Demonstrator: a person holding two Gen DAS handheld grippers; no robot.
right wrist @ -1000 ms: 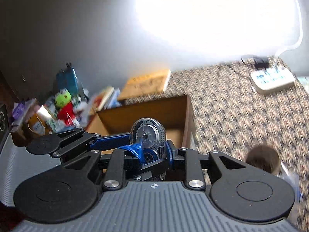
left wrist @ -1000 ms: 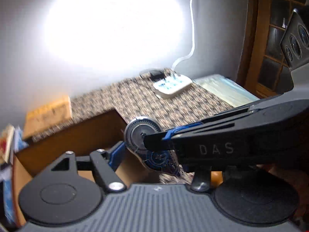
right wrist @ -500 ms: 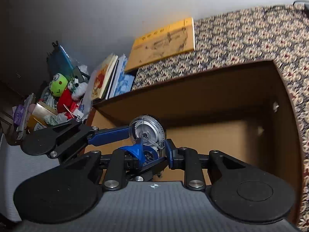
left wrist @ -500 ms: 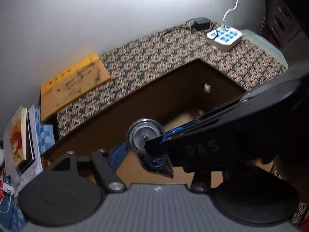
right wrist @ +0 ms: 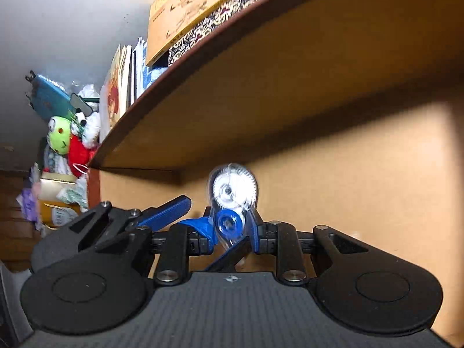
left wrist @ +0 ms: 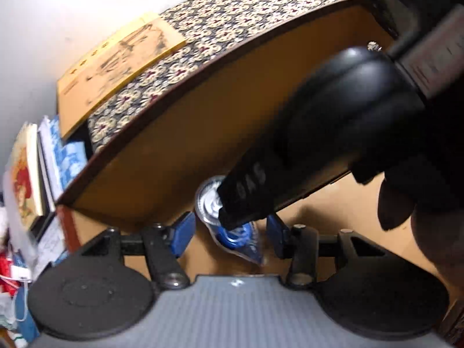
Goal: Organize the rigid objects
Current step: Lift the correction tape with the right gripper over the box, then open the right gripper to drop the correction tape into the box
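- Correction tape dispenser (right wrist: 232, 203), clear shell with white and blue reels, sits low centre of the right wrist view, inside the cardboard box (right wrist: 333, 92).
- Right gripper (right wrist: 232, 229): blue fingers closed on the dispenser's lower body.
- Left gripper (left wrist: 227, 232): fingers spread wide at bottom centre, holding nothing; the dispenser is between them, untouched.
- Box floor looks otherwise bare where visible.
- Judgement: placement nearly done; release and withdrawal remain. Yellow book (left wrist: 116, 66), upper left, lies outside on the patterned cloth (left wrist: 246, 17).

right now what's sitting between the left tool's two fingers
The correction tape dispenser, pinched by the right tool, whose black tip reaches in from the right. The left wrist view shows this.
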